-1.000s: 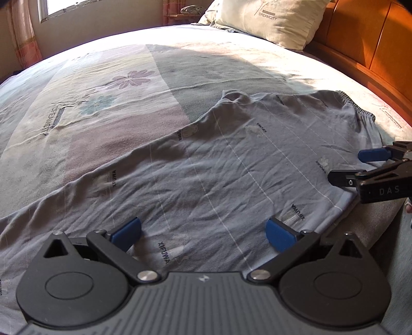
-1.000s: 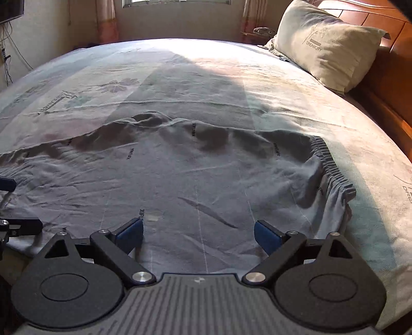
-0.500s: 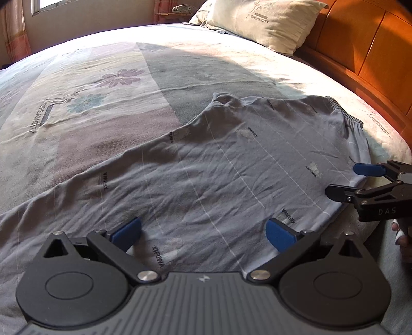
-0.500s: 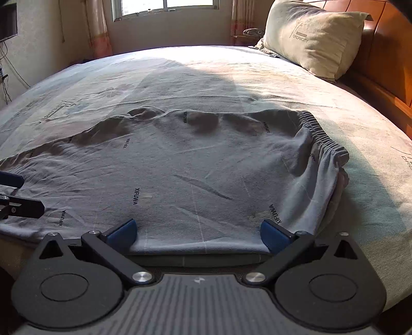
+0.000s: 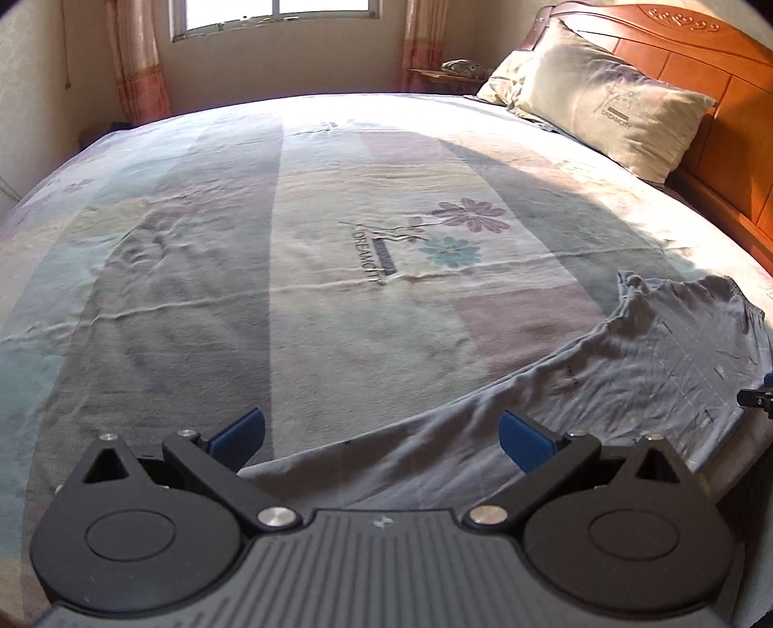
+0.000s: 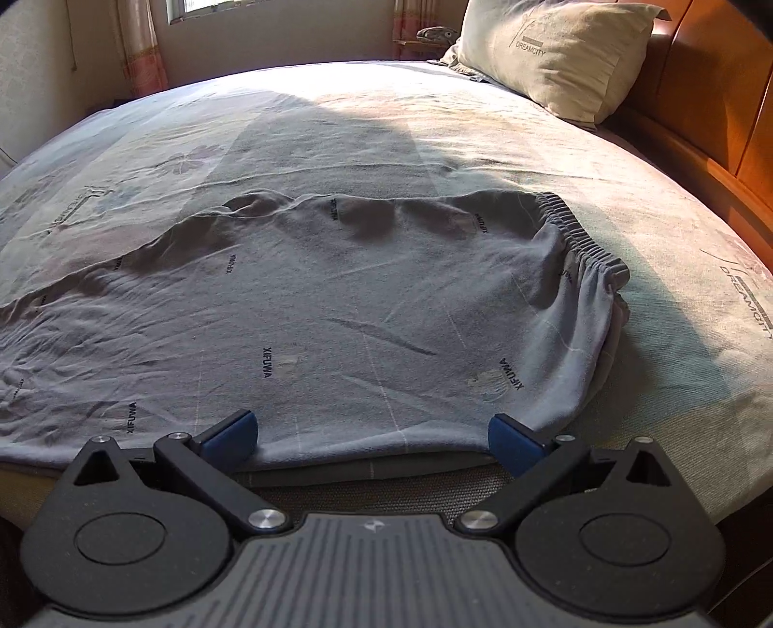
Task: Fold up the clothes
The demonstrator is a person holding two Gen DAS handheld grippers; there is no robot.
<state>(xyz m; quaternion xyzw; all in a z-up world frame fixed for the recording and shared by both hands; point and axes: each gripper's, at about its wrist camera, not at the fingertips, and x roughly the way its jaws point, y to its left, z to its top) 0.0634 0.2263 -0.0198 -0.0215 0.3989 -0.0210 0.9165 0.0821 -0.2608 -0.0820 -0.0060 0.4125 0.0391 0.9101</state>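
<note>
Grey-blue trousers (image 6: 338, 299) printed with small black words lie flat along the near side of the bed (image 6: 483, 121), their elastic waistband (image 6: 584, 241) at the right. My right gripper (image 6: 372, 432) stands open at the trousers' near edge, close to the waist, and the cloth's hem runs between its blue pads (image 6: 232, 435) without being pinched. In the left wrist view the trousers (image 5: 652, 362) stretch away to the right. My left gripper (image 5: 381, 435) is open over the narrow leg end. One black tip of the right gripper (image 5: 756, 398) shows at the far right.
A beige pillow (image 5: 608, 106) leans against the orange wooden headboard (image 5: 715, 63) on the right. A window (image 5: 270, 19) with pink curtains and a small bedside stand (image 5: 444, 72) lie beyond the bed. The patterned bedspread (image 5: 290, 241) spreads wide to the left.
My left gripper has swung far to the left along the trousers, from mid-cloth to the leg end, and has left the right wrist view. The right gripper now sits at the hem.
</note>
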